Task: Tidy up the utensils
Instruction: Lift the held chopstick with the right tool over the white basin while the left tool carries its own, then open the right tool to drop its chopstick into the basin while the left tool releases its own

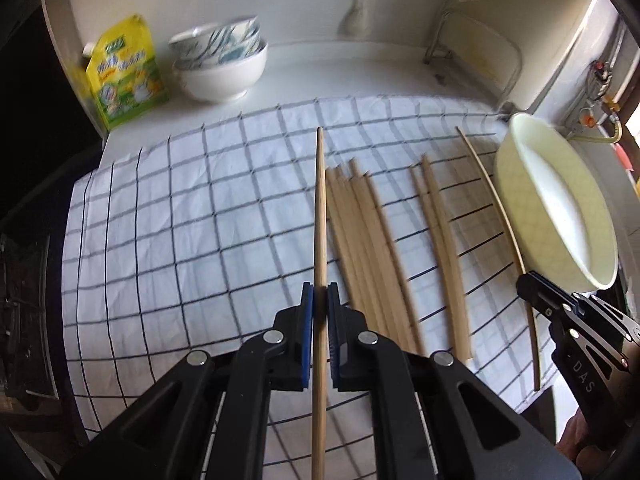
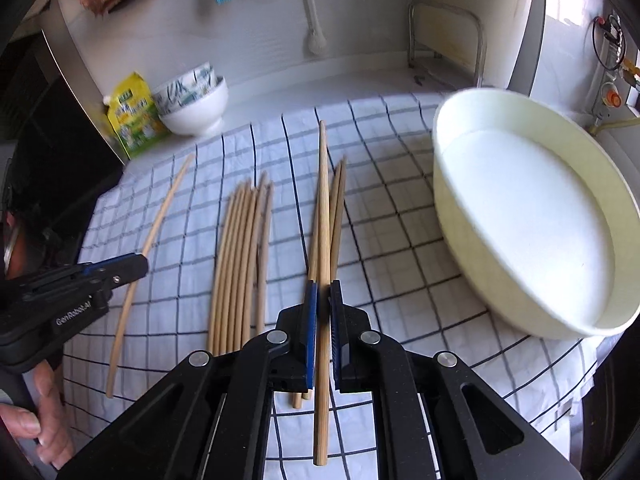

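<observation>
- Left gripper [image 1: 320,300] clamped on one chopstick [image 1: 319,208], lifted above checked cloth [image 1: 180,220].
- Right gripper [image 2: 323,300] clamped on another chopstick [image 2: 323,240], beside cream basin [image 2: 460,208].
- Risk: thin round sticks may pivot or slip between pads; remaining chopsticks [image 2: 236,260] could scatter if bumped.

Daylight from the right, bright; glare whitens the inside of the round tray [image 2: 532,216]. Checked cloth [image 1: 180,216] evenly lit, soft shadows. Loose chopsticks [image 1: 360,240] motion-blurred (both views). Strong fisheye bending, black vignette at corners.
</observation>
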`<state>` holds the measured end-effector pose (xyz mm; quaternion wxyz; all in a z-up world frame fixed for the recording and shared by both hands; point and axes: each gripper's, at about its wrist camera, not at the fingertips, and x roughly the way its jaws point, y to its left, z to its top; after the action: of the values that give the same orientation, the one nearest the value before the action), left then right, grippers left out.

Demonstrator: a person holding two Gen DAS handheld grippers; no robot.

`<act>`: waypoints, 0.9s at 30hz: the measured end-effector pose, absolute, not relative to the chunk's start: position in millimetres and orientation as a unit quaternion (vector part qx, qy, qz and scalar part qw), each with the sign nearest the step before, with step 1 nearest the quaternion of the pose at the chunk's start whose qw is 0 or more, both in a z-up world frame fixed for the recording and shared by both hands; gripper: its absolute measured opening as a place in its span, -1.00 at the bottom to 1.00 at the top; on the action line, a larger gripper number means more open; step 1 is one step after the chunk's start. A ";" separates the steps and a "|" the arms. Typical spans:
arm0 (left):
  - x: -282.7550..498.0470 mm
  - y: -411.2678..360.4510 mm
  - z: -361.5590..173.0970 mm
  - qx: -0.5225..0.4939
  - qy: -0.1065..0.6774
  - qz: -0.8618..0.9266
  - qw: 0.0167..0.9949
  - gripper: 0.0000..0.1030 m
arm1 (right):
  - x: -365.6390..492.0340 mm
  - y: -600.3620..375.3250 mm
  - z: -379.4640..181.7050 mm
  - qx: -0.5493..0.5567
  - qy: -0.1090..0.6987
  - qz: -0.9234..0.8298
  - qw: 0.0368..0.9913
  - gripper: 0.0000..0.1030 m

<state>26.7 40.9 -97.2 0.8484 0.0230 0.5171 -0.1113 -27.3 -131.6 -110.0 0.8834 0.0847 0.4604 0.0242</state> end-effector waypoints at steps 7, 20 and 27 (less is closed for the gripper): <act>37.4 -35.7 -53.9 0.029 0.481 -0.178 0.858 -0.85 | -35.6 -204.7 -60.9 0.111 0.417 -0.013 0.902 -0.88; 70.8 -232.8 -41.2 0.069 0.462 -0.307 0.829 -0.86 | -34.2 -354.3 -69.2 0.168 0.408 -0.108 0.891 -0.88; 83.5 -276.0 -73.7 0.094 0.490 -0.308 0.810 -0.85 | -19.1 -380.4 -102.3 0.195 0.432 -0.105 0.875 -0.88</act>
<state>83.5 -276.0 -73.7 0.8102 0.0944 0.4898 -0.3079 -19.1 -380.4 -102.3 0.8746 0.1950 0.4315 -0.1045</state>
